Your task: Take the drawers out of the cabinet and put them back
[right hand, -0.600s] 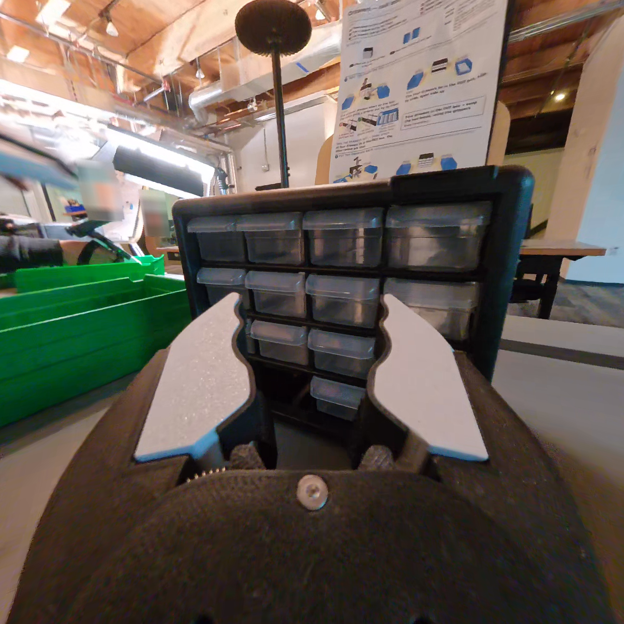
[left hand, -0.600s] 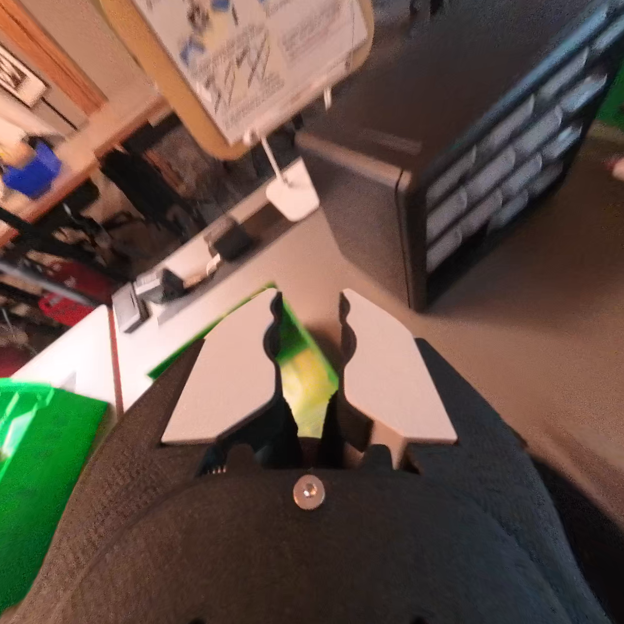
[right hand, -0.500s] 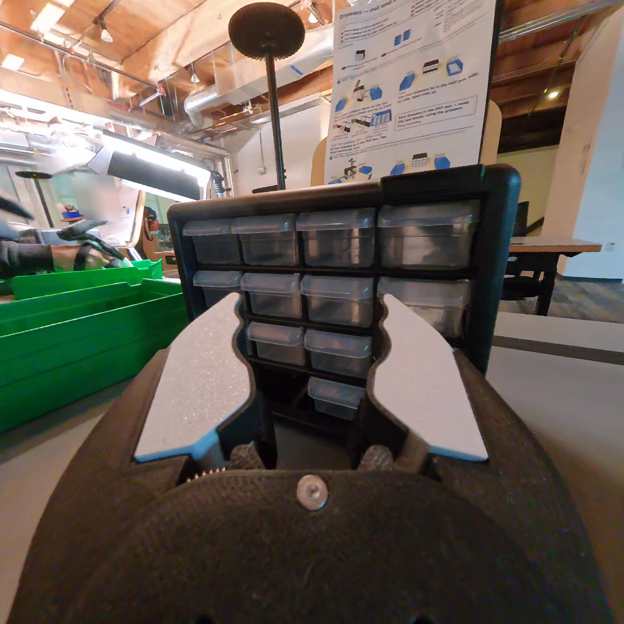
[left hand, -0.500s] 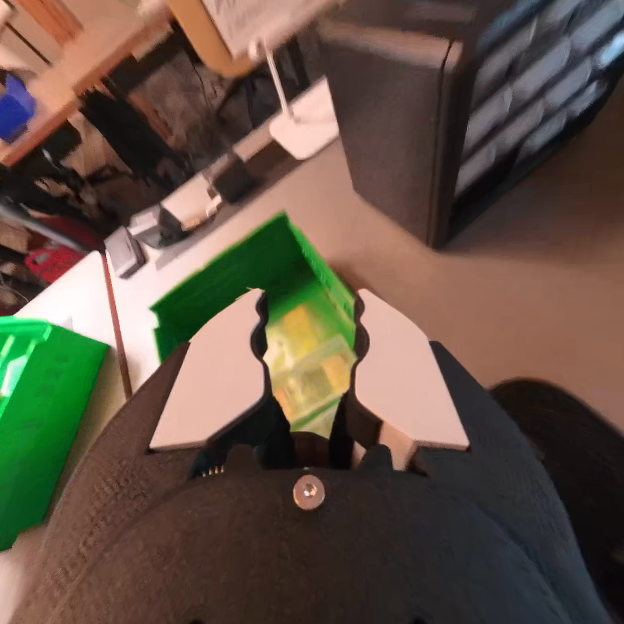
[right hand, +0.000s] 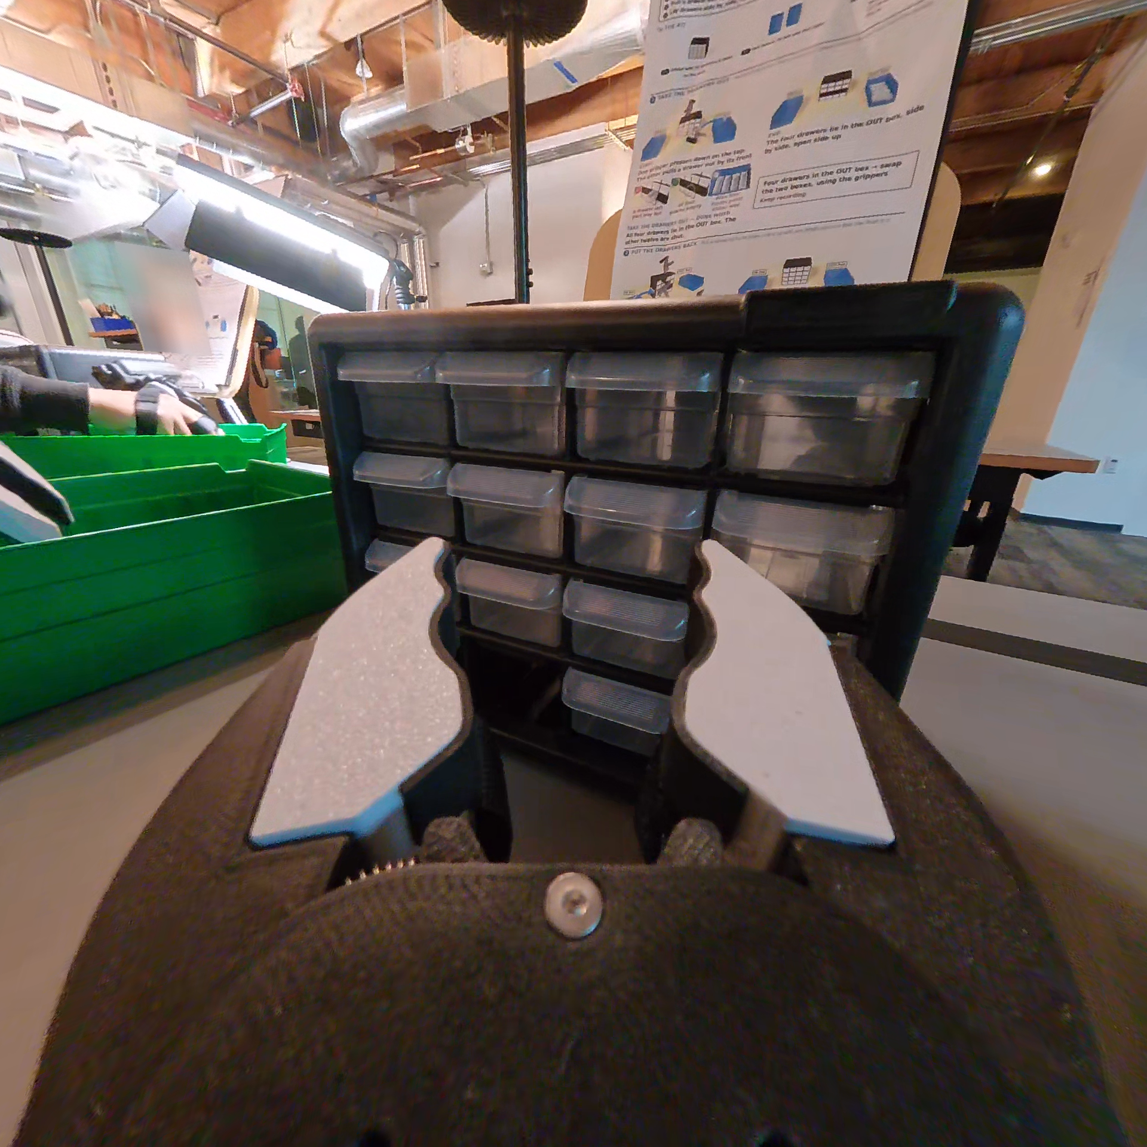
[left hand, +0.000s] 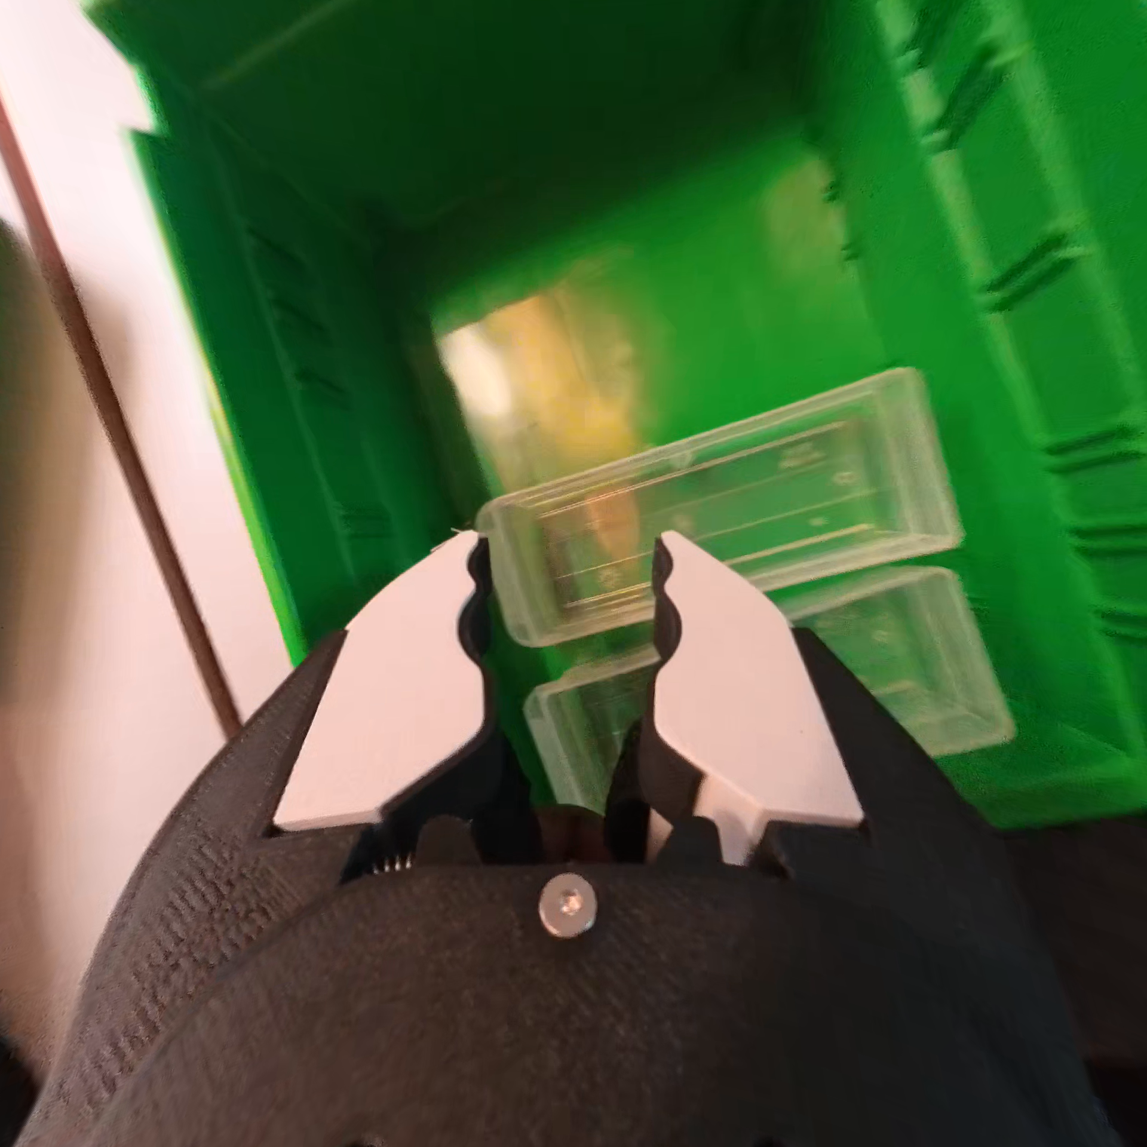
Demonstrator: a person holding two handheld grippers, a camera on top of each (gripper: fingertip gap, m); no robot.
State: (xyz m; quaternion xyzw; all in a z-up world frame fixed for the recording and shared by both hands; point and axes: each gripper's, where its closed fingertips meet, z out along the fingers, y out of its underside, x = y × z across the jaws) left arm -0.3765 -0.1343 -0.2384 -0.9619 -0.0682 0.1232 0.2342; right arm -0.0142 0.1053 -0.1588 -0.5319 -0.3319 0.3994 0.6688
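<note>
In the left wrist view my left gripper is open and empty, pointing down into a green bin. Clear plastic drawers lie in the bin: one just past my fingertips, a second below it, and a blurred third behind. In the right wrist view my right gripper is open and empty, facing the black drawer cabinet from close by. Most slots hold clear drawers. The bottom row shows one drawer and an empty slot to its left.
Green bins stand left of the cabinet on the grey table; a tip of my left gripper shows over them. Another person's gloved hand reaches behind the bins. An instruction poster and a lamp pole stand behind the cabinet.
My left gripper swung away from the cabinet and down into the green bin, and its jaws opened wider. My right gripper stayed open and barely moved.
</note>
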